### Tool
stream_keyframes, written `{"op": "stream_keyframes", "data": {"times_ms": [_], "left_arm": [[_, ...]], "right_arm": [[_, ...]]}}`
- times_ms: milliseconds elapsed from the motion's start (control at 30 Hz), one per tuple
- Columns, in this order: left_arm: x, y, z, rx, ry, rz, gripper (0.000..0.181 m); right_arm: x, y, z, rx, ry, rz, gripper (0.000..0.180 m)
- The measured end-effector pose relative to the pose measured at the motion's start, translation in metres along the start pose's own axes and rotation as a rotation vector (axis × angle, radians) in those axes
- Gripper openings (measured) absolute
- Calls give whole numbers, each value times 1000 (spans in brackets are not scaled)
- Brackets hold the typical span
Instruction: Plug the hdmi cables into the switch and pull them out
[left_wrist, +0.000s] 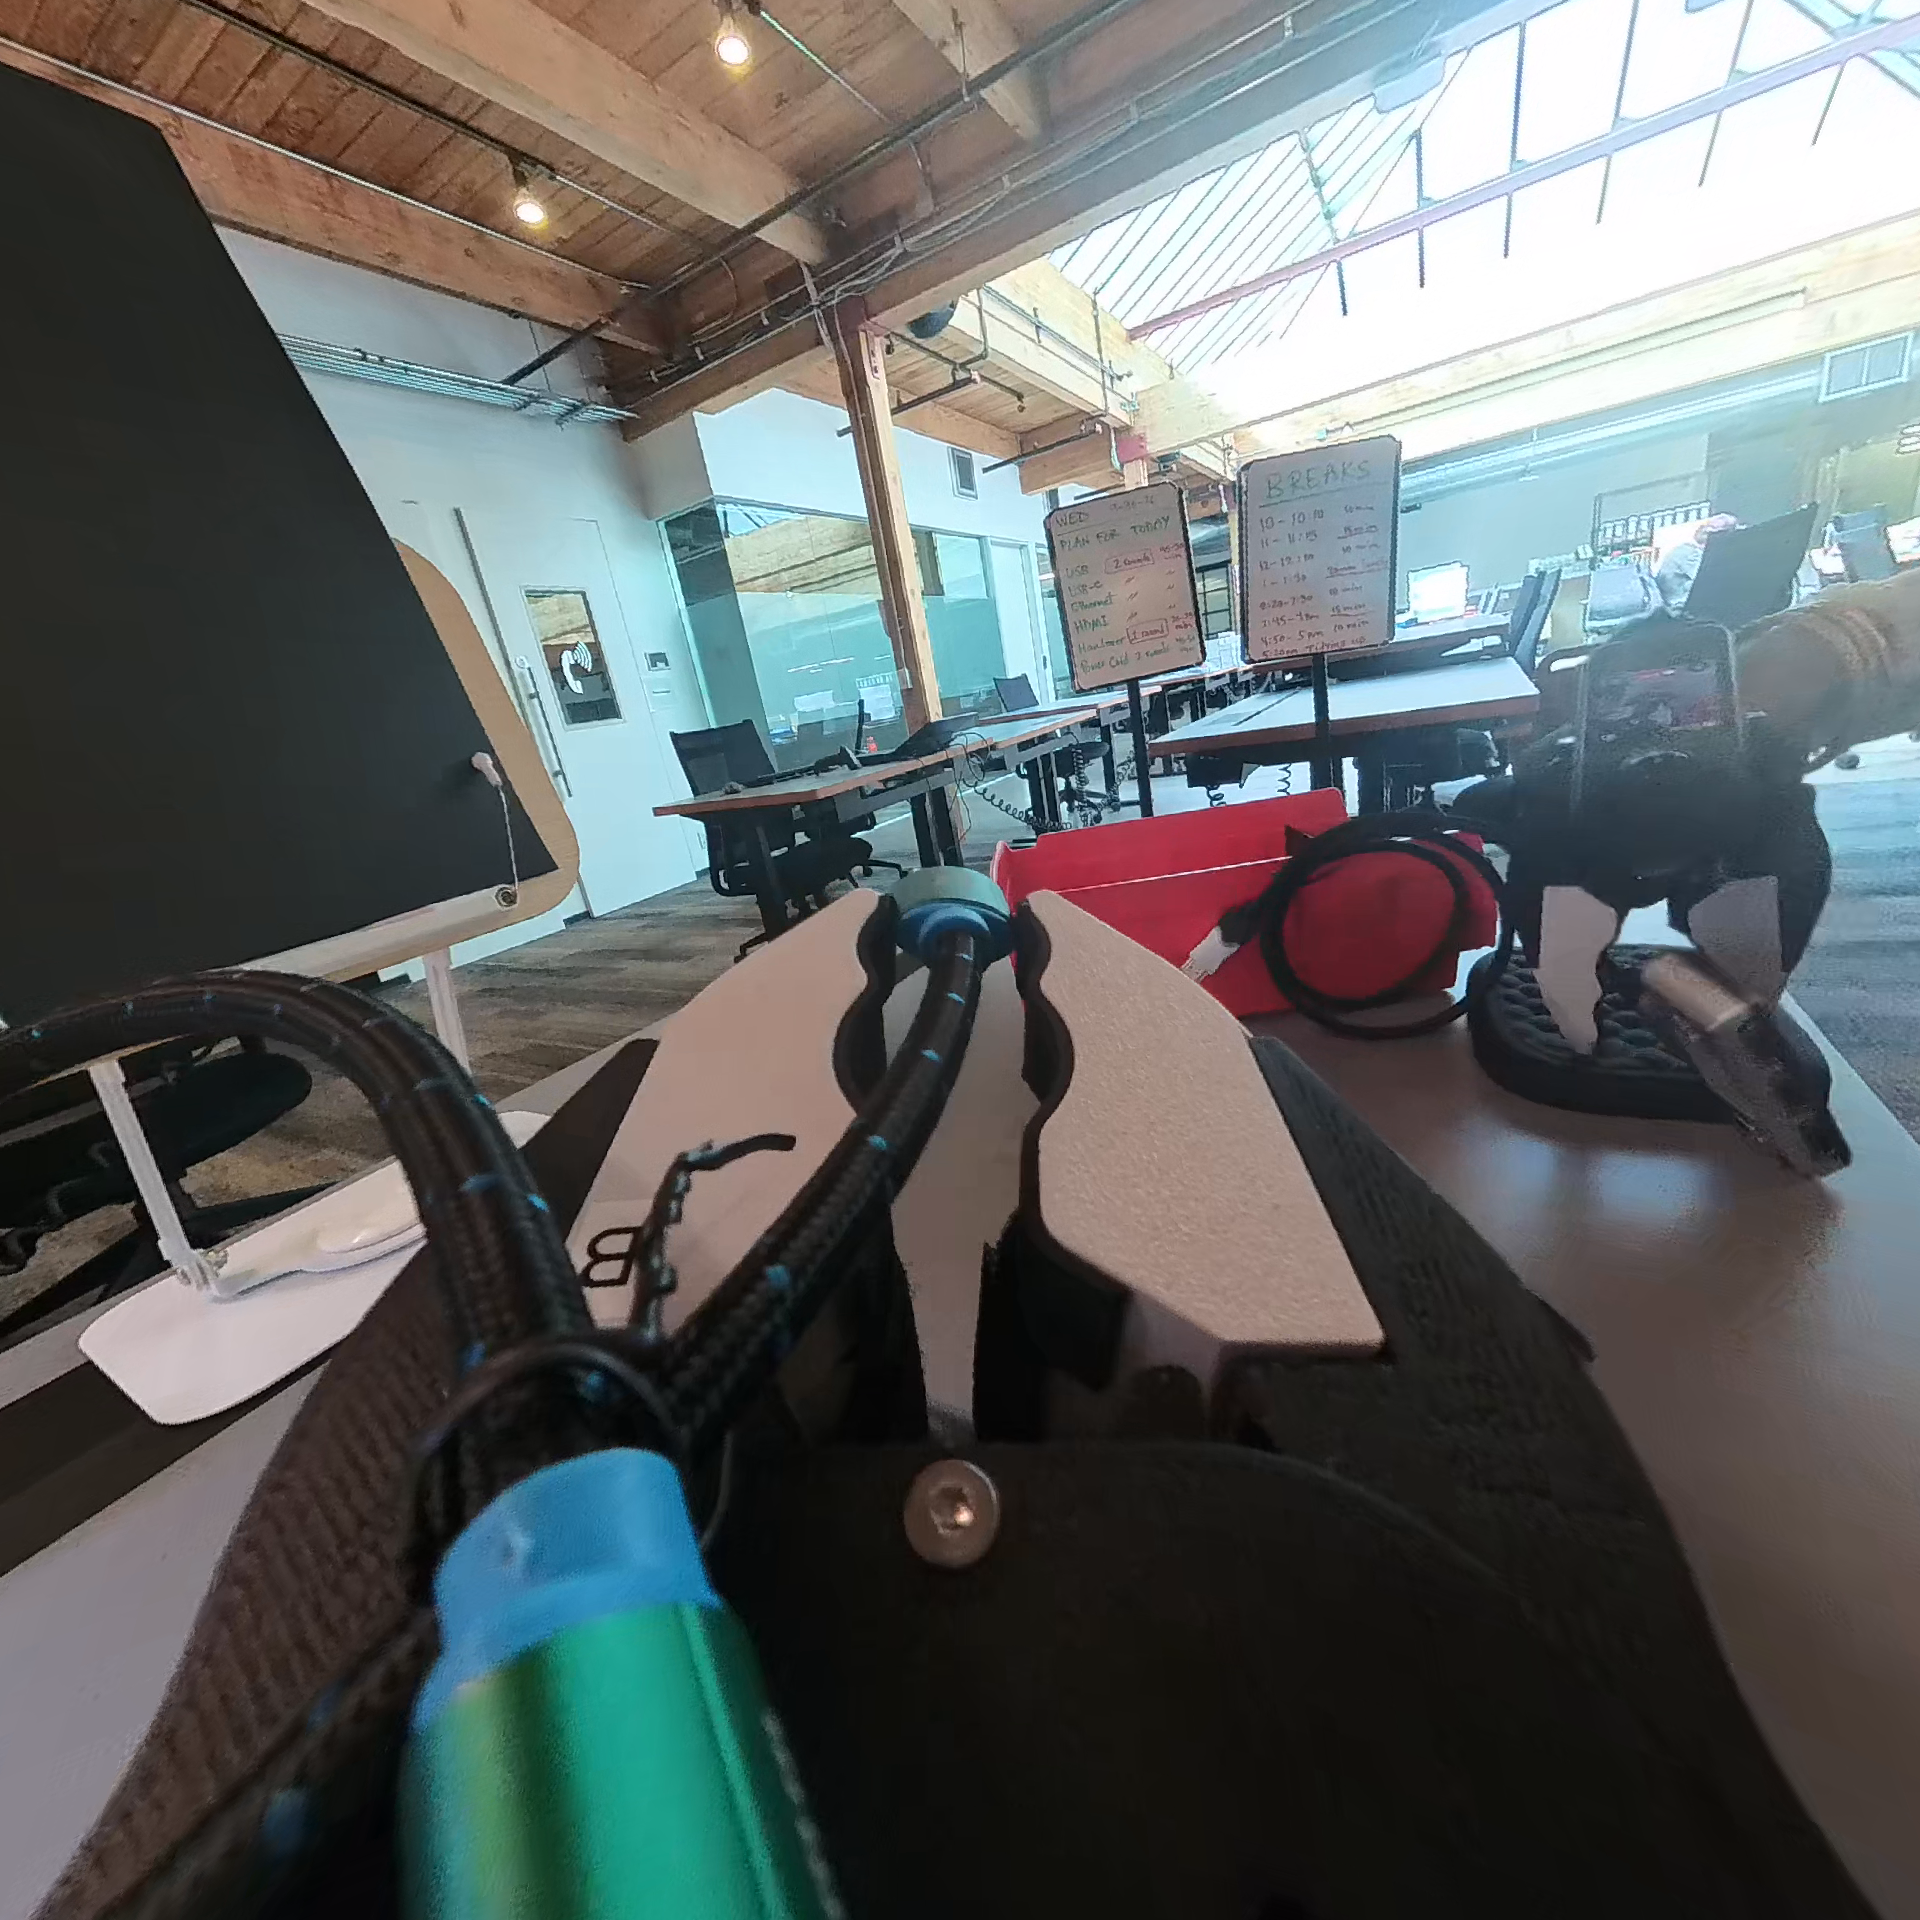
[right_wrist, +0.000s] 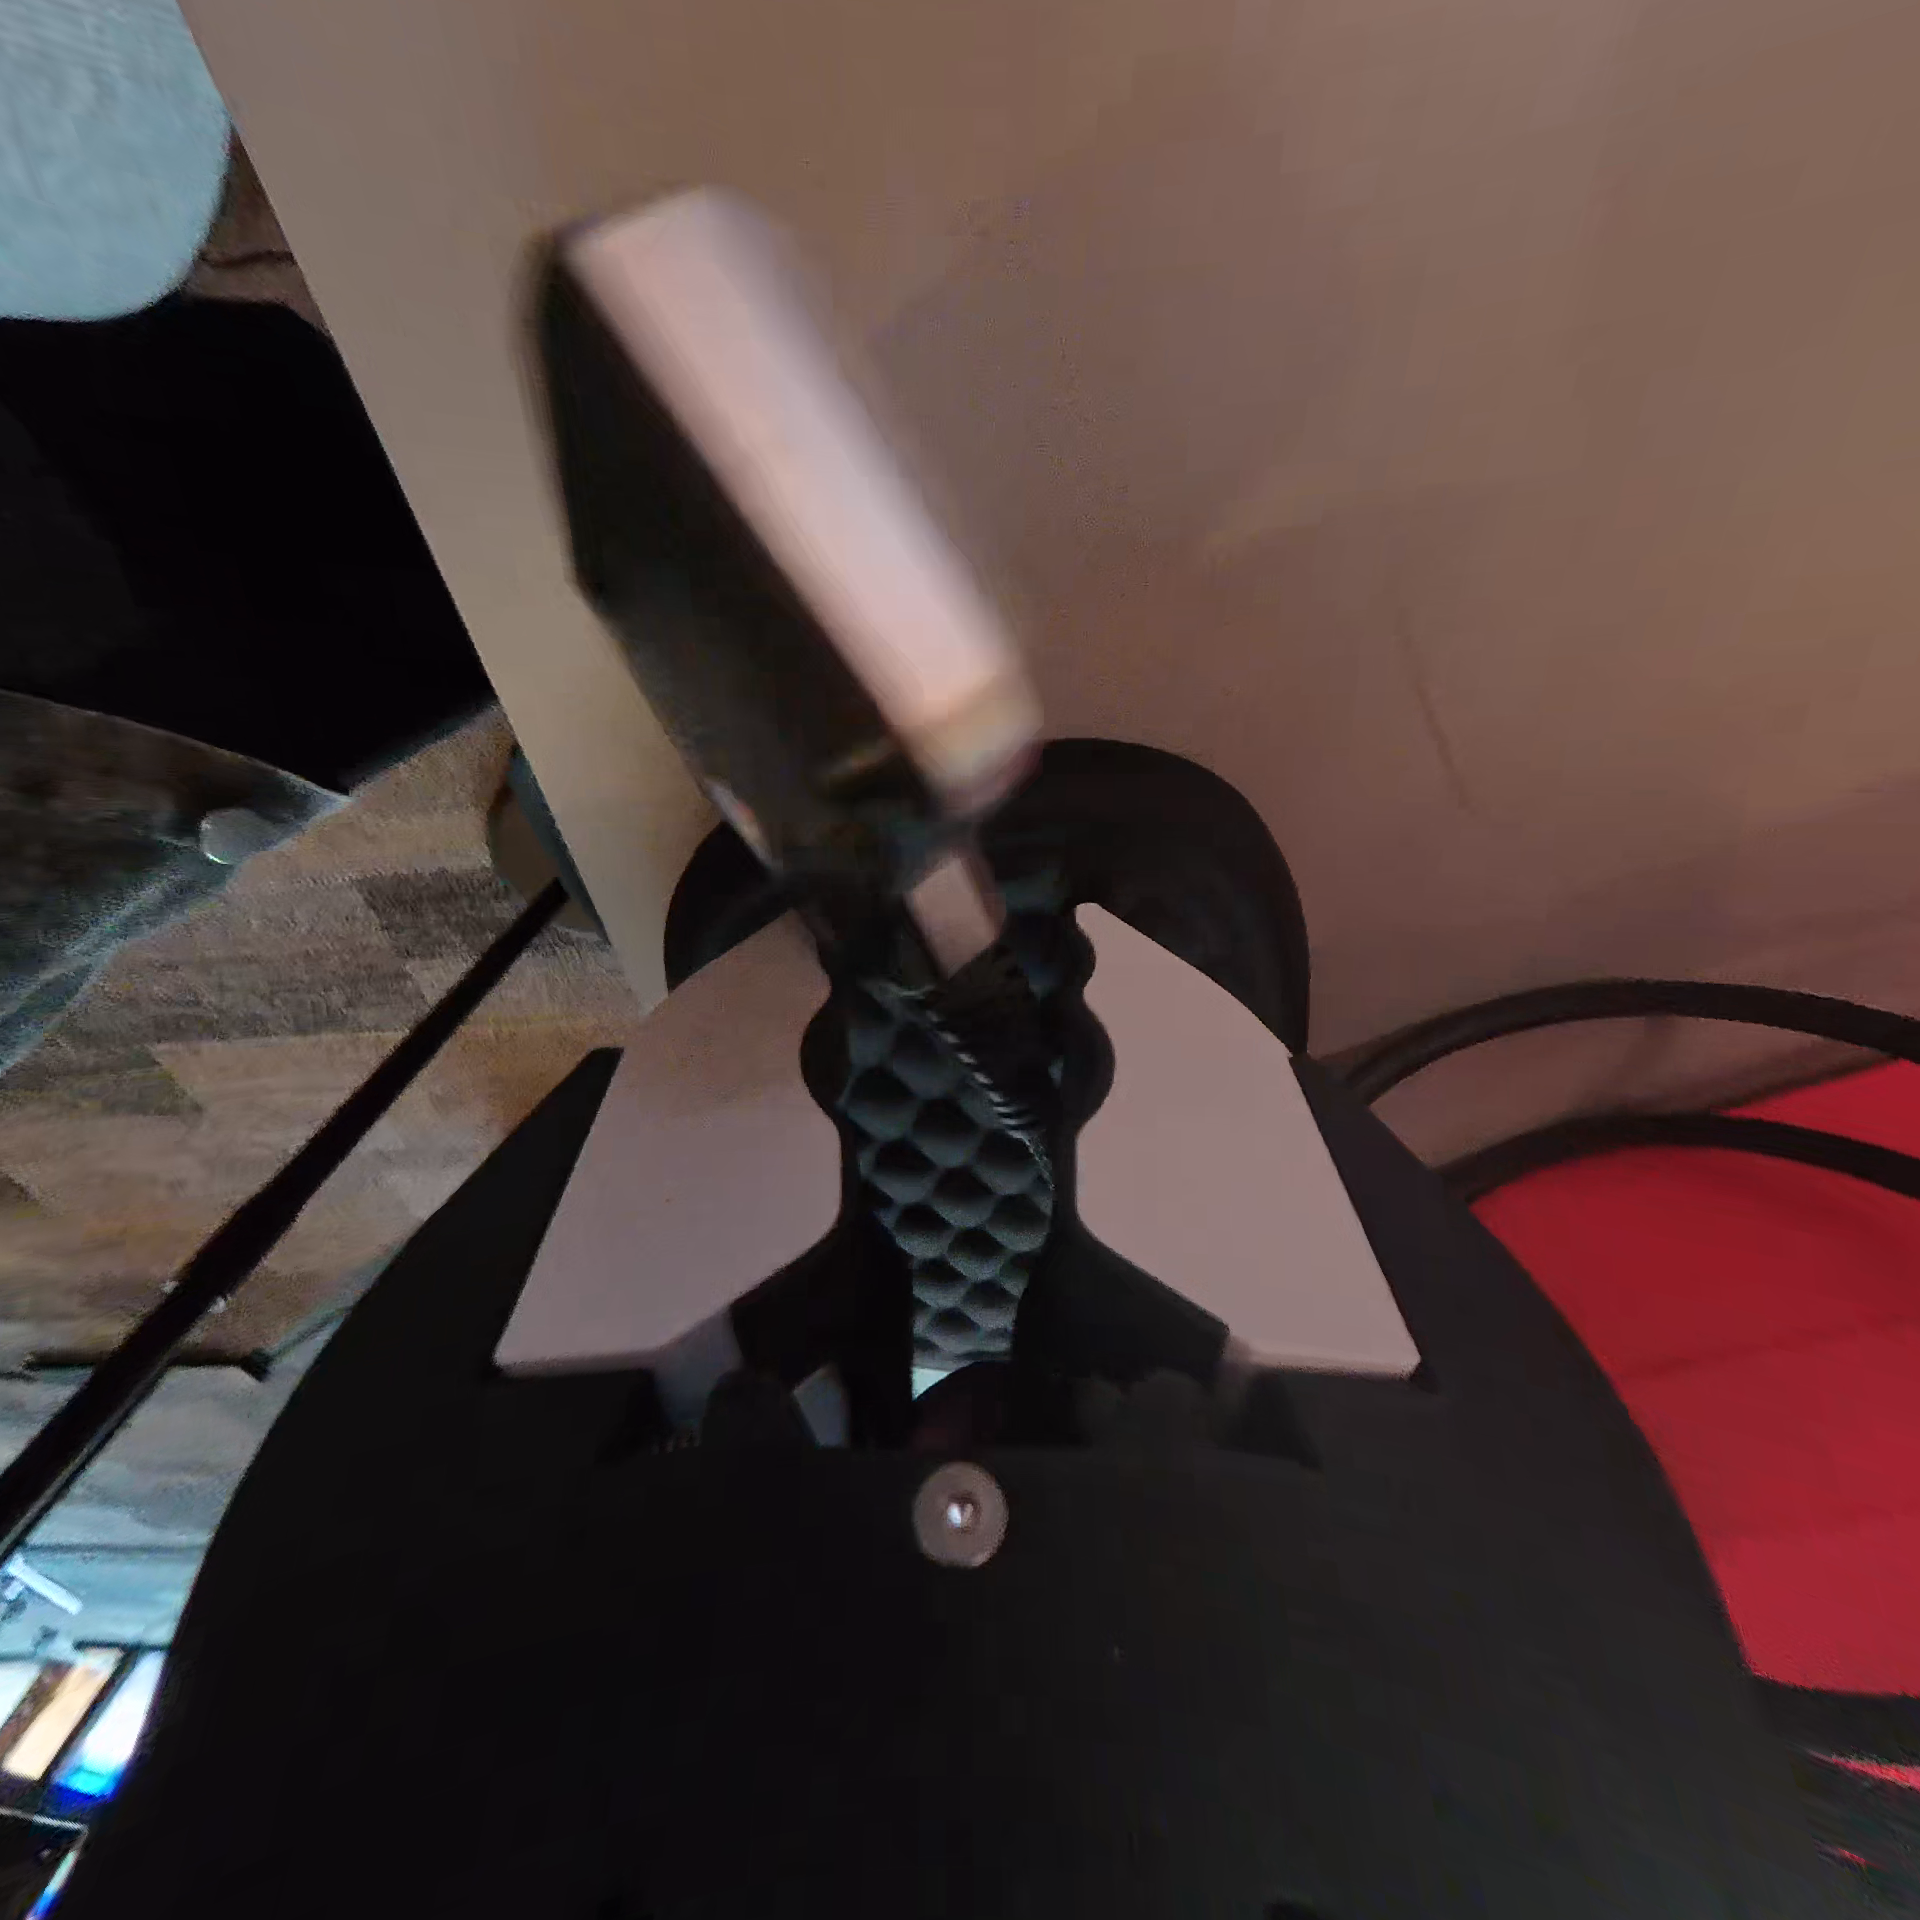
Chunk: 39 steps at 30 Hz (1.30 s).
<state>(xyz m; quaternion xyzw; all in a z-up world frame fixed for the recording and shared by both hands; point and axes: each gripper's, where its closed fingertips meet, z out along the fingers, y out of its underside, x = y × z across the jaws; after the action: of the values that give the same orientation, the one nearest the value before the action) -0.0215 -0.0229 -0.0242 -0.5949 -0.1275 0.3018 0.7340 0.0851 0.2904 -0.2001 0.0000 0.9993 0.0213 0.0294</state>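
Observation:
My left gripper (left_wrist: 956, 906) is shut on the green and blue plug (left_wrist: 940, 883) of a black braided HDMI cable (left_wrist: 904, 1122). The cable runs back between the fingers. Its other green plug (left_wrist: 582, 1704) lies close to the camera. My right gripper (right_wrist: 951, 925) is shut on the switch (right_wrist: 769, 488), a flat grey and dark box, blurred and tilted over the table. In the left wrist view the right gripper (left_wrist: 1662, 987) holds the switch (left_wrist: 1714, 1023) low against the table at the far right, well apart from the left gripper.
A red bin (left_wrist: 1143, 862) stands at the table's far side with a coiled black cable (left_wrist: 1351, 935) against it; the bin also shows in the right wrist view (right_wrist: 1714, 1351). A black board on a white stand (left_wrist: 156, 520) stands left. The beige table (left_wrist: 1558, 1299) ends just past the switch.

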Motion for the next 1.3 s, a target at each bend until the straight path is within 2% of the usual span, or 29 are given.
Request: {"op": "stream_keyframes", "data": {"times_ms": [133,267,333,467,533,600,700,833,1000,1167,1300], "left_arm": [[5,1,1,-11,20,13,21],[10,3,4,-24,40,16,21],[12,4,4,-28,46,20,21],[25,-1,4,2,120,33,21],[40,-7,1,27,227,40,21],[59,-15,-7,51,369,12,21],[79,-13,-20,-2,515,23,21],[82,17,-23,-169,527,144,21],[85,38,-18,-257,512,241,21],[94,45,-23,-315,560,340,21],[109,51,-25,-341,628,405,21]], "right_arm": [[1,0,1,-64,75,-53,34],[0,-2,-8,10,94,-101,24],[-3,-15,-22,151,19,-27,23],[7,-70,-73,568,-118,104,23],[17,-99,-94,744,-179,129,22],[24,-124,-102,832,-270,132,22],[31,-153,-93,813,-400,68,22],[39,-186,-72,726,-518,-59,21],[42,-223,-56,687,-641,-149,17],[22,-210,-37,532,-787,-220,17],[13,-205,-38,496,-840,-237,16]]}}
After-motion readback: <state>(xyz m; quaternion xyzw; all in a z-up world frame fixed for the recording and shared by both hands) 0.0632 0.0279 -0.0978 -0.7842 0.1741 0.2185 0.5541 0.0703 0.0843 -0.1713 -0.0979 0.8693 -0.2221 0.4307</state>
